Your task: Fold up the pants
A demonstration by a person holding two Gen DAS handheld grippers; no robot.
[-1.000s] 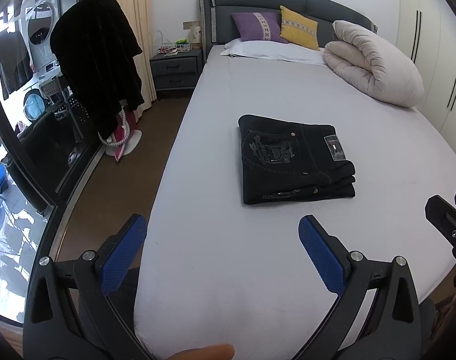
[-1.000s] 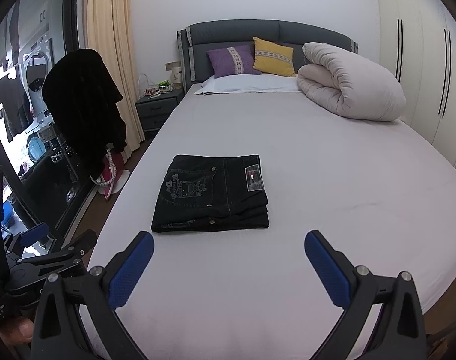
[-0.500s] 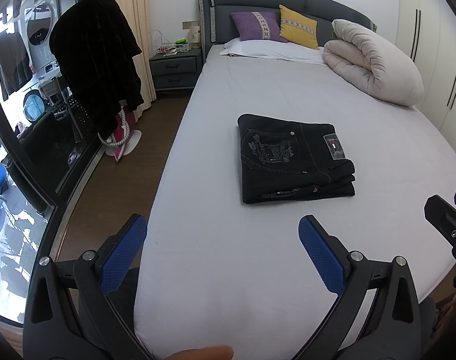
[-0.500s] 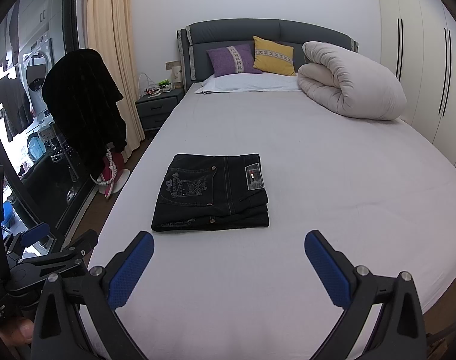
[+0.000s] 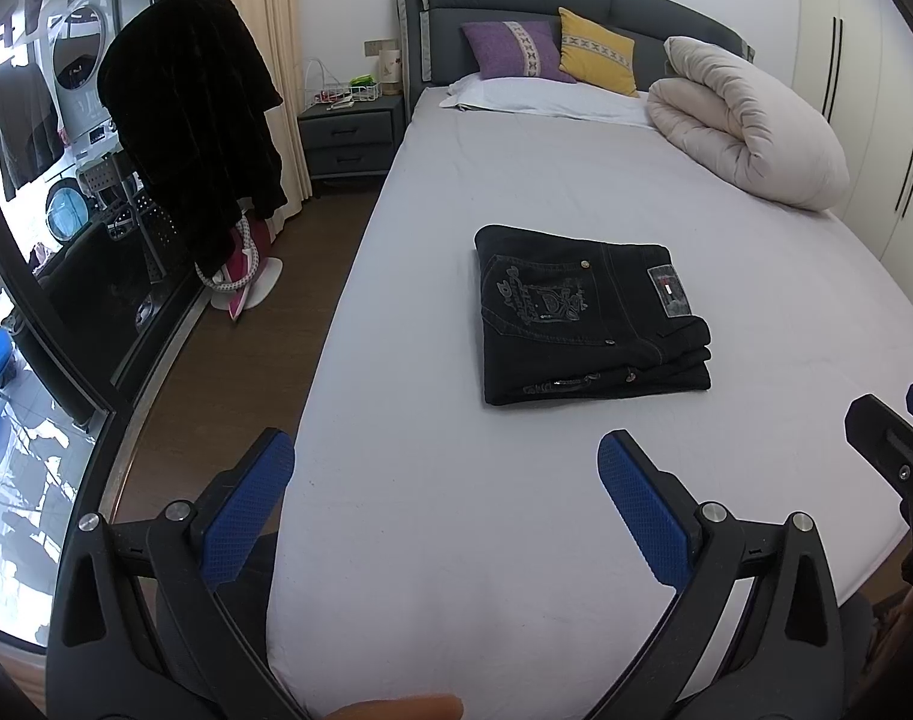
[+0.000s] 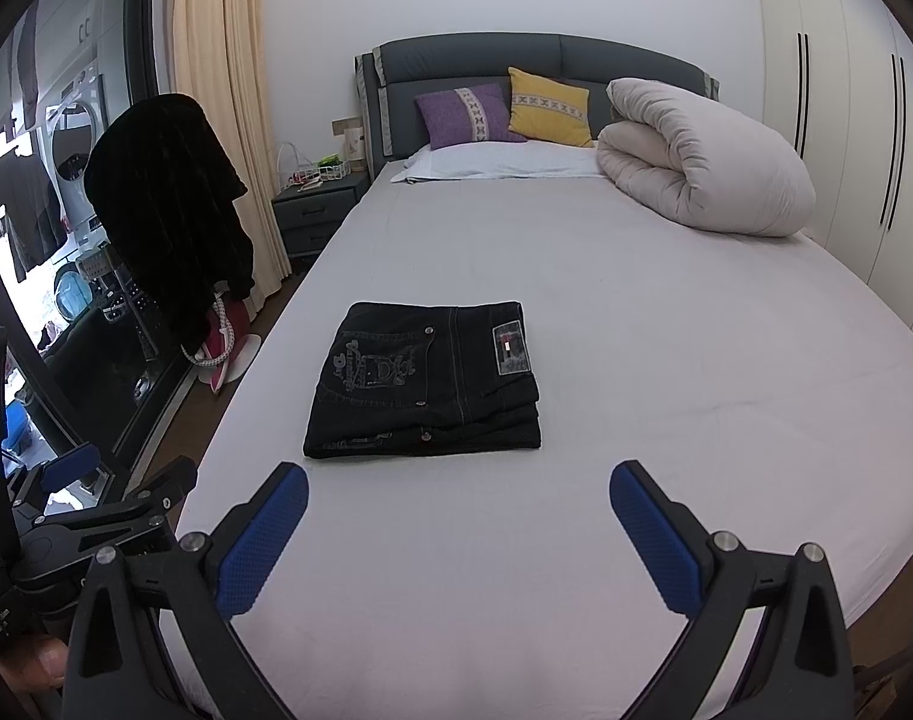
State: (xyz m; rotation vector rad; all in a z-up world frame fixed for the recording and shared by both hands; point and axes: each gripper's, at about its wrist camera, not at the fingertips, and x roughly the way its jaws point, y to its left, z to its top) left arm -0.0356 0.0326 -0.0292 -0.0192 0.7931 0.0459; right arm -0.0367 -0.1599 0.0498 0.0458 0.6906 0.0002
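Note:
Black jeans (image 5: 588,315) (image 6: 429,381) lie folded into a compact rectangle on the light grey bed sheet (image 5: 516,510) (image 6: 666,390), back pocket embroidery and a label patch facing up. My left gripper (image 5: 444,471) hangs open above the near part of the bed, short of the pants, nothing between its blue pads (image 5: 246,516). My right gripper (image 6: 456,501) is open too, held back from the pants' near edge. Each gripper shows at the other view's side.
A rolled white duvet (image 6: 702,162) and purple and yellow cushions (image 6: 504,111) sit at the bed's head. Left of the bed are a nightstand (image 5: 348,141), a dark garment on a rack (image 5: 186,138), wood floor and glass doors. Wardrobes (image 6: 846,120) line the right.

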